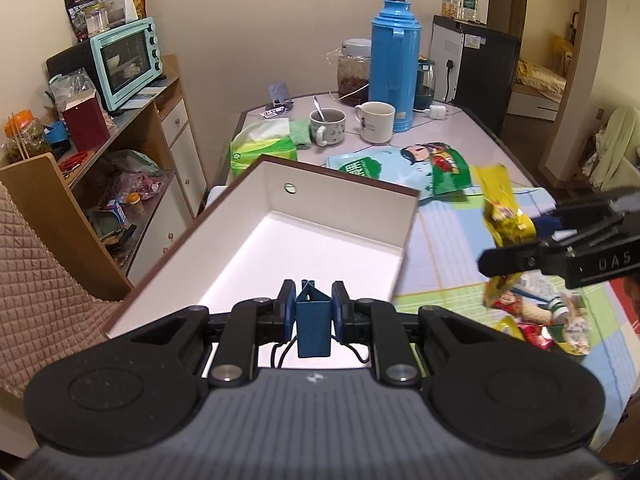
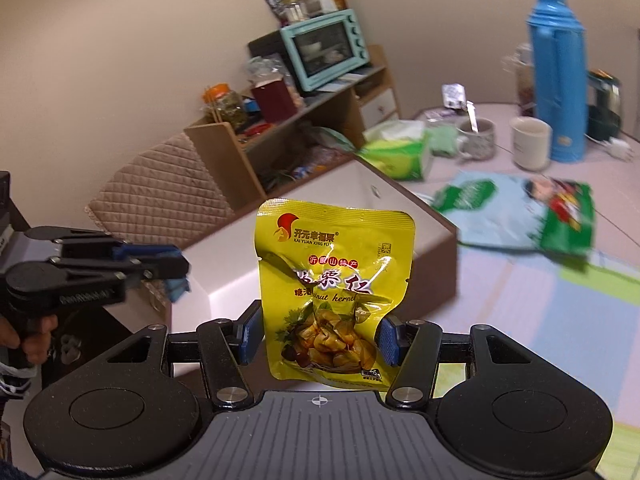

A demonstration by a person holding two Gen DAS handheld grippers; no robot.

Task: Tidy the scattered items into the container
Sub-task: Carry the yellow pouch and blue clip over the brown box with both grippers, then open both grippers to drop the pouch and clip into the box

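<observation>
A brown box with a white lining stands open on the table. My left gripper hovers over its near end, shut on a small blue carton. At the right of this view my right gripper holds a yellow snack packet above the checked cloth. In the right wrist view the right gripper is shut on the yellow chestnut packet, held upright just right of the box. The left gripper shows at the left with the blue carton. Several loose snack packets lie on the cloth.
Beyond the box are a green tissue pack, two mugs, a blue thermos and a large pale-blue snack bag. A wooden shelf with a mint oven stands left of the table. A quilted chair is nearer left.
</observation>
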